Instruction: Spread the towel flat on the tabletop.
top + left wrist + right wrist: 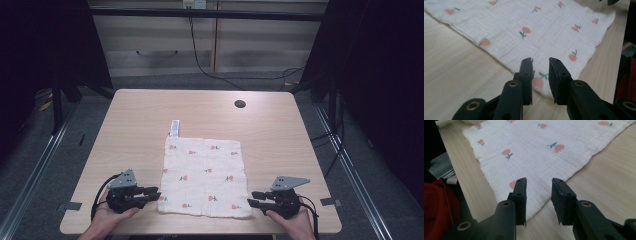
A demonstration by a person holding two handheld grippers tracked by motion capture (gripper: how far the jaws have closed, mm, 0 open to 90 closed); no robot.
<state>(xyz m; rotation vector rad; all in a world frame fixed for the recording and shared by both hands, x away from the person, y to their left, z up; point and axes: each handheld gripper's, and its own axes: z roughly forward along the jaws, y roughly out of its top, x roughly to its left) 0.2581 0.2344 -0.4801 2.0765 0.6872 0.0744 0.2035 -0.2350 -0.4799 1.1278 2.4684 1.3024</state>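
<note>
A white cloth [205, 175] printed with small red flowers lies spread flat on the wooden table [150, 110], close to its near edge. A white label [174, 127] sticks out from its far left corner. My left gripper [156, 192] lies low at the cloth's near left corner, pointing right. In the left gripper view its jaws [541, 61] stand apart, and that corner of the cloth [524, 30] shows in the gap, not pinched. My right gripper [251, 198] points left at the near right corner. It [539, 181] is open too, over the cloth's [544, 145] corner.
A round cable hole [240, 104] sits in the tabletop at the far right. Beyond the table stand pale cabinets [160, 45] with a black cable [200, 62] hanging down. Dark floor and metal rails flank both sides of the table.
</note>
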